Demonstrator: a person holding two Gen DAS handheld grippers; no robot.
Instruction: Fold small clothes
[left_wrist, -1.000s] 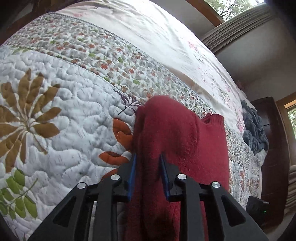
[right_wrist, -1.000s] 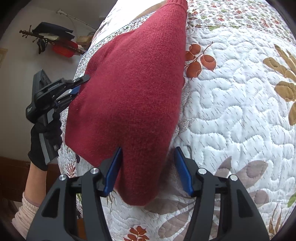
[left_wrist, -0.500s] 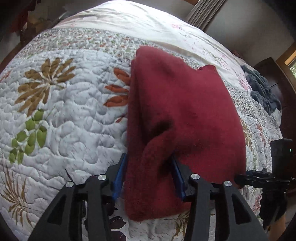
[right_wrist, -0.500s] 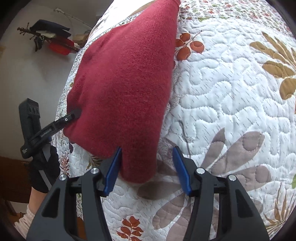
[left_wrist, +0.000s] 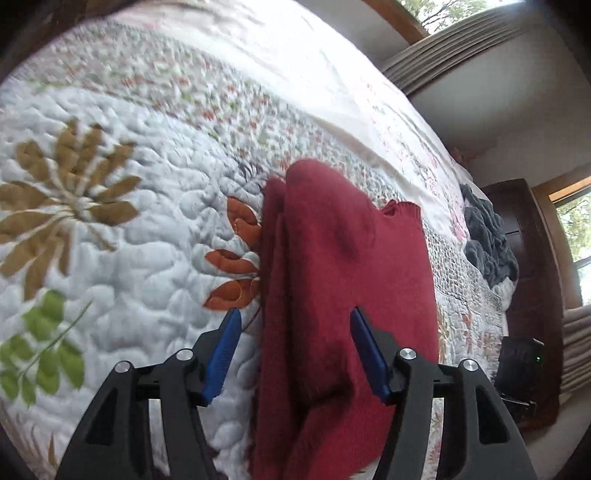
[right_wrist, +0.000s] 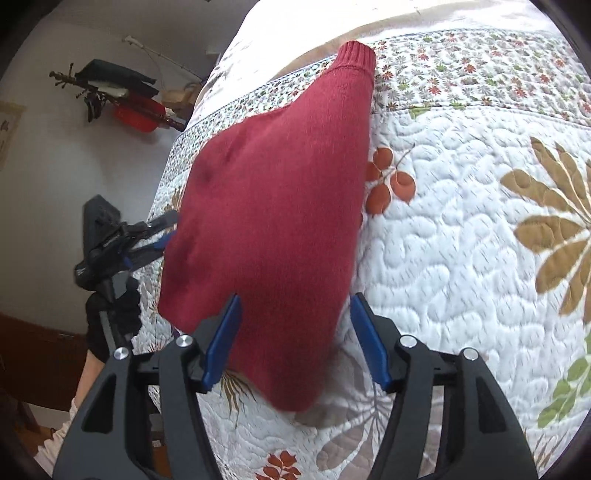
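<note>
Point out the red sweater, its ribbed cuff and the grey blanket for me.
red sweater (right_wrist: 273, 206): right wrist view, middle of the folded body.
ribbed cuff (right_wrist: 356, 55): right wrist view, far end of the sleeve.
grey blanket (left_wrist: 487, 240): left wrist view, middle of the crumpled heap on the far side of the bed.

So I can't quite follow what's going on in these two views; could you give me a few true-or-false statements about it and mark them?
1. The red sweater lies on a quilted bedspread with leaf patterns. True.
2. The right gripper is clamped shut on the sweater. False: its jaws are spread wide around the near edge.
3. The left gripper is open. True.
4. A grey garment lies further along the bed. True.
5. The sweater is blue. False: dark red.
</note>
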